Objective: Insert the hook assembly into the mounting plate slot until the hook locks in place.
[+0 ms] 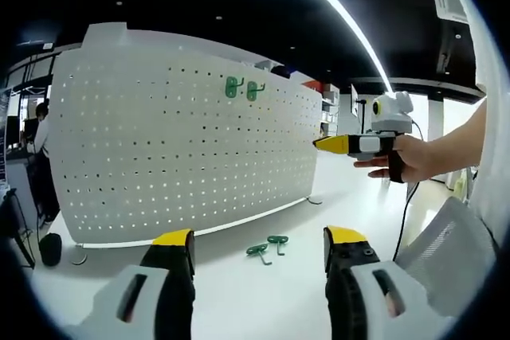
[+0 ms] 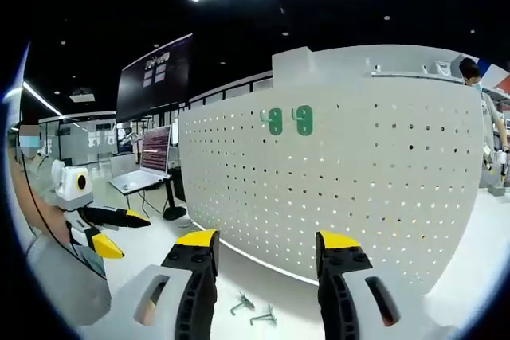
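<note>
Yellow-tipped jaws of the left claw (image 1: 259,248) are seen spread apart, nothing between them; the right claw (image 2: 265,252) is likewise held apart and empty. Just beyond, two green metal hooks (image 1: 267,248) are seen lying loose on the white desk (image 1: 239,292). Farther back, the white perforated mounting plate (image 1: 175,149) is stood upright, with two green hooks already fixed (image 1: 243,88) near its top.
</note>
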The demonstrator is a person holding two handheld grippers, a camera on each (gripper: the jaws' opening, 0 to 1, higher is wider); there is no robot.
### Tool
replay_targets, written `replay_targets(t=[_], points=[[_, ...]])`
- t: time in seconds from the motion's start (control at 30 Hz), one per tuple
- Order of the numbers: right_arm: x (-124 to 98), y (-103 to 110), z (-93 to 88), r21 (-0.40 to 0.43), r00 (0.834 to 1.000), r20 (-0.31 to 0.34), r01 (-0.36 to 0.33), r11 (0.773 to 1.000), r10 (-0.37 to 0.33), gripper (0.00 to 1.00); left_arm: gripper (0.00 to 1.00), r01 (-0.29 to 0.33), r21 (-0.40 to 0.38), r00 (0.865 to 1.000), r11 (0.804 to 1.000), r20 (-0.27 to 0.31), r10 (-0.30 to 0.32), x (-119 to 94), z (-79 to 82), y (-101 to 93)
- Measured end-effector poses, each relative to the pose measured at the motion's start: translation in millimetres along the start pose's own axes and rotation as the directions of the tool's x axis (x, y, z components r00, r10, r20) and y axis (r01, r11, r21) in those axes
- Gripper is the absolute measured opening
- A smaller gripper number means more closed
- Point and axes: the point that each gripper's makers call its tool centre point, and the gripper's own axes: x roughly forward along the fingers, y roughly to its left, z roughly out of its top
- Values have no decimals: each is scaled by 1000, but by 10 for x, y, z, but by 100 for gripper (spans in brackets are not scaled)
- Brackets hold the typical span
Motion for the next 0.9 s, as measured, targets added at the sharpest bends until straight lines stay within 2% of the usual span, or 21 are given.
replay_targets(t=[0.5, 0.9], points=[[-237, 92, -227, 2, 999, -32, -11, 1000, 11, 50, 68, 5, -4, 1000, 1000, 7, -5, 9, 13, -22], [-422, 93, -331, 12, 999, -42, -3, 1000, 4, 52, 69, 6, 2, 1000, 1000, 12, -6, 11, 28, -40]])
